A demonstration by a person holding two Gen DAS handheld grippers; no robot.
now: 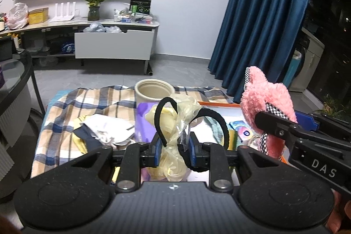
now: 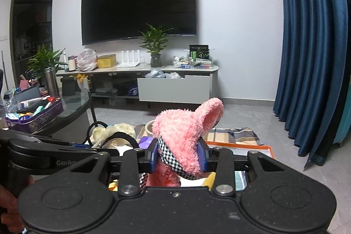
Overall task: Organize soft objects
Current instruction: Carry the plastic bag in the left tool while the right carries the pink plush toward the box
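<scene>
Left wrist view shows your left hand-held gripper clamped narrow on a black headband and a crumpled yellowish plastic bag, raised above the plaid cloth and a beige jar. Your right hand-held gripper pinches a pink plush slipper with checkered trim, held above the orange-edged tray.

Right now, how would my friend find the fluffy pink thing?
Look for the checked blanket on the floor beside the blue curtain. Above it, the right tool pinches a pink plush toy. Nothing else there is pink, fluffy and trimmed in black-and-white check.
</scene>
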